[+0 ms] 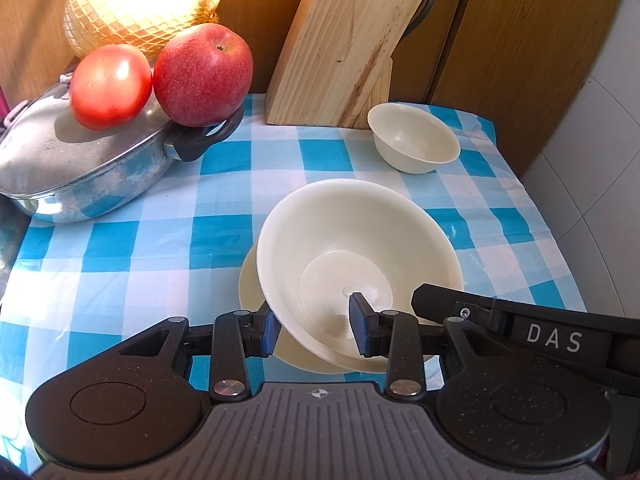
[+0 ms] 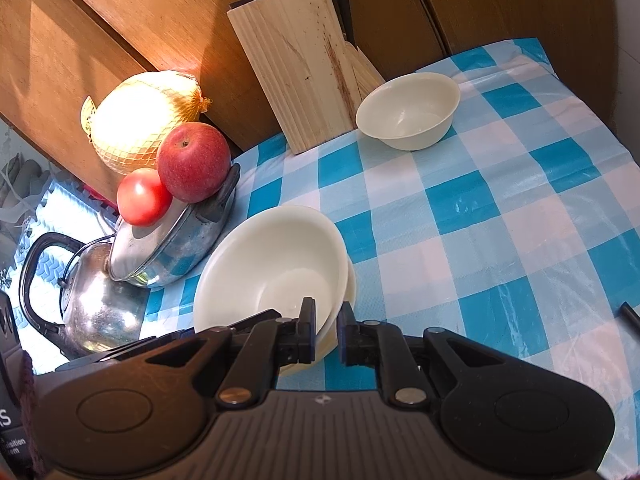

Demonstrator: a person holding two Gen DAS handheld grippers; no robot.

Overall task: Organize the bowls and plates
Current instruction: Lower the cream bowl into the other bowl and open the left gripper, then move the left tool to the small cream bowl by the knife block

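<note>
- Two cream bowls and a shallower dish share the checked counter (image 1: pixel 140 260).
- Large bowl (image 1: pixel 352 240), tilted at centre, looks light, rigid and glossy, so likely slippery; its thin rim is the natural hold.
- Dish beneath (image 1: pixel 250 280) shows only as a crescent at the bowl's eight o'clock; plate or bowl is unclear.
- Small bowl (image 1: pixel 414 138) sits apart at one o'clock, beside the knife block.
- Right tool (image 2: pixel 326 332), nearly closed, pinches the large bowl's rim; whether it also nips the dish is hidden.
- Left tool (image 1: pixel 314 330), partly open, straddles the bowl's wall at six o'clock; pad contact cannot be judged.
</note>
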